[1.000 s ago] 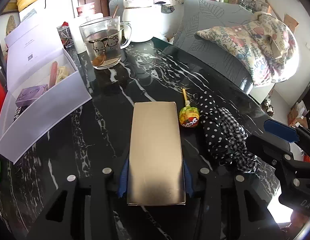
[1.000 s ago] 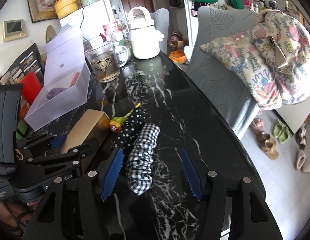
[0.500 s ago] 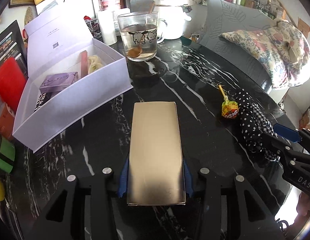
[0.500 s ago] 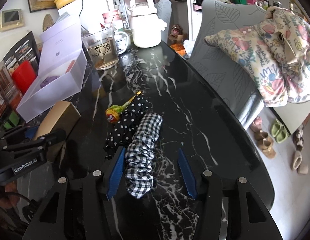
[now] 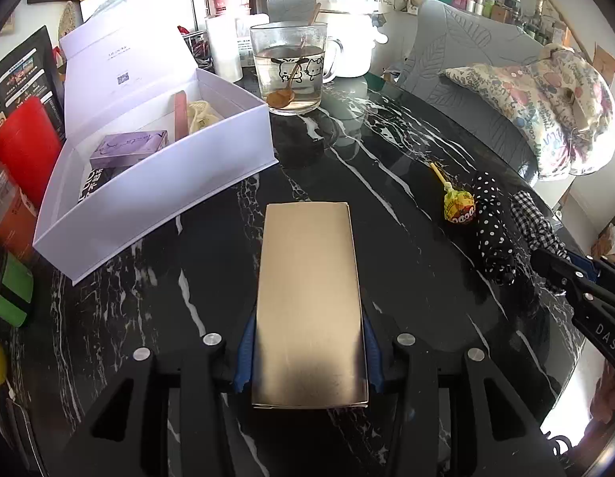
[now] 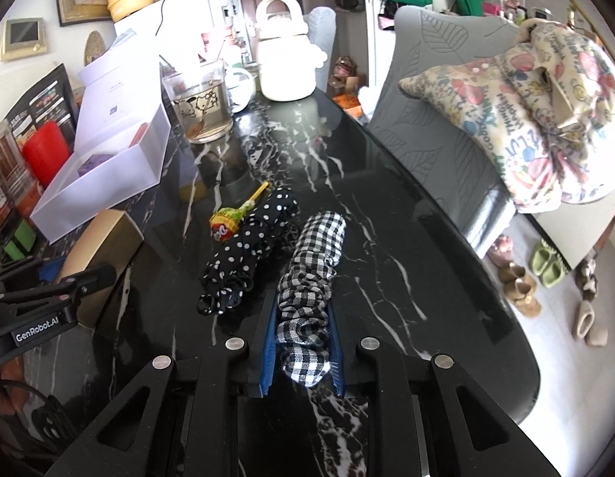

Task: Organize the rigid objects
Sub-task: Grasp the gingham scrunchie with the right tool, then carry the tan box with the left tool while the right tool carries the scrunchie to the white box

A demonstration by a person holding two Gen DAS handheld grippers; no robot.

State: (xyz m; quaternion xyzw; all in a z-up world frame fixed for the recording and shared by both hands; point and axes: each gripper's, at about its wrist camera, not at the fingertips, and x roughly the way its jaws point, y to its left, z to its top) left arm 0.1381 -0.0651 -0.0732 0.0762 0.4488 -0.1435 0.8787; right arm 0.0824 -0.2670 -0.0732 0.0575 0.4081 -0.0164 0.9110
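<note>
Now, from the left wrist: a black marble table [image 5: 387, 206] with white veins runs away to a crowded room, shelves and green bags at the back. The left gripper [image 5: 307, 348] is clamped on a gold box [image 5: 309, 298], blue pads tight to both long sides, the box pointing away from the camera above the marble. Just beyond it on the left sits an open white bin [image 5: 164, 183], lid up, with a purple carton, a pink stick and something pale inside; what lies in its near corner is hard to read. Behind it, a glass mug [image 5: 293, 69] with a spoon, then a white kettle [image 5: 345, 35]. To the right lie a lollipop [image 5: 458, 206], a dotted scrunchie [image 5: 492, 230] and a checked scrunchie [image 5: 534, 226] partly hidden behind the right gripper's black finger [image 5: 577, 282], which is cut off at the edge. A grey chair [image 5: 466, 79] with a patterned cushion stands past the rim.

Over to the right wrist: the right gripper [image 6: 301, 348] is closing, its blue pads already pinching the near end of the checked scrunchie [image 6: 311, 270], which lies flat on the table [image 6: 407, 238]. The dotted one [image 6: 252, 246] lies just beside it, touching the lollipop [image 6: 228, 226]. At far left, the gold box [image 6: 101, 246] shows half-hidden in the left gripper [image 6: 49, 286]. Slippers sit on the floor to the right.
</note>
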